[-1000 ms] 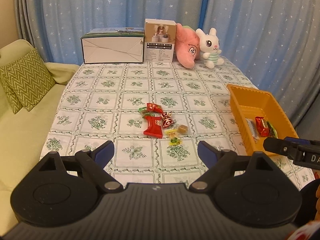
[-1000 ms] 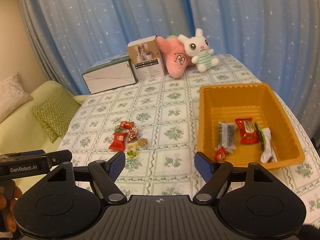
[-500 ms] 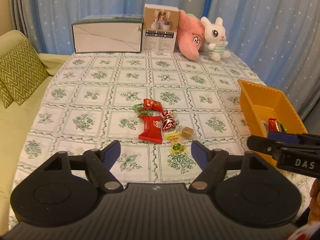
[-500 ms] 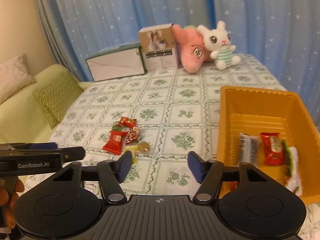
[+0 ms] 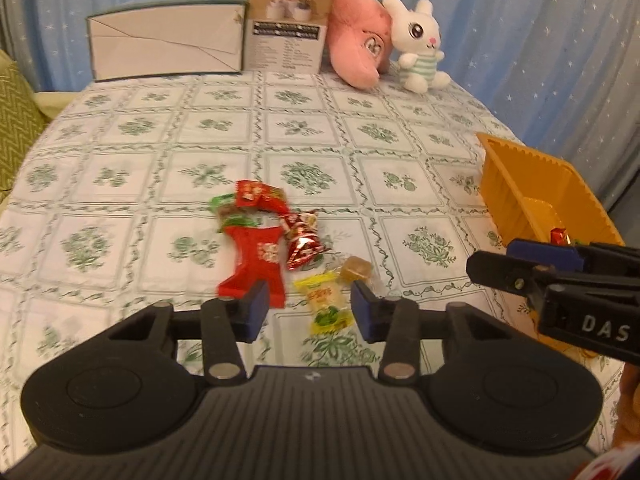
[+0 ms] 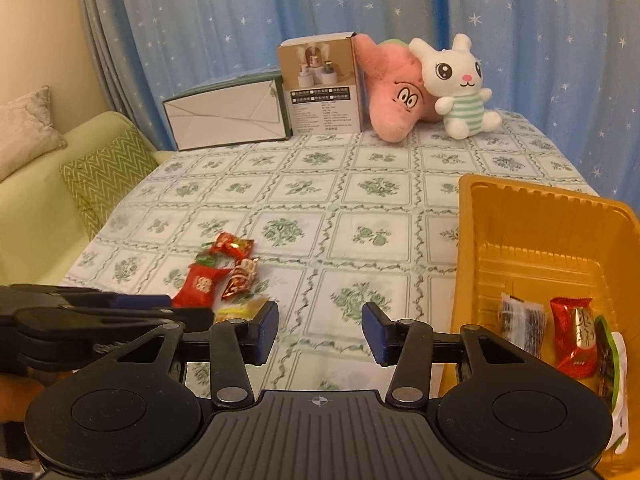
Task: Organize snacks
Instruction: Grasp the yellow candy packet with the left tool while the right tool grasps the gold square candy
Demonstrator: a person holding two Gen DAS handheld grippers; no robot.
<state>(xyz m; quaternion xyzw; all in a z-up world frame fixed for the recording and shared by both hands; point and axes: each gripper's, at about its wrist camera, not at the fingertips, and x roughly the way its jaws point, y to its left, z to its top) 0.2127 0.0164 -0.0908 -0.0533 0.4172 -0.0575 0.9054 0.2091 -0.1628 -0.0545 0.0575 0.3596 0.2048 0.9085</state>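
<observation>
Snacks [image 6: 574, 336] in orange tray [image 6: 536, 216] — three-odd.

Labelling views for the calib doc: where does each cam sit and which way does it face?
Left wrist: on the left gripper, facing along its open jaws over the loose candies, yellow candy nearest; right gripper intrudes at right.
Right wrist: on the right gripper, jaws open, facing the tablecloth beside the orange tray; left gripper intrudes at left.
Shared: candies, tray, white bunny plush.
</observation>
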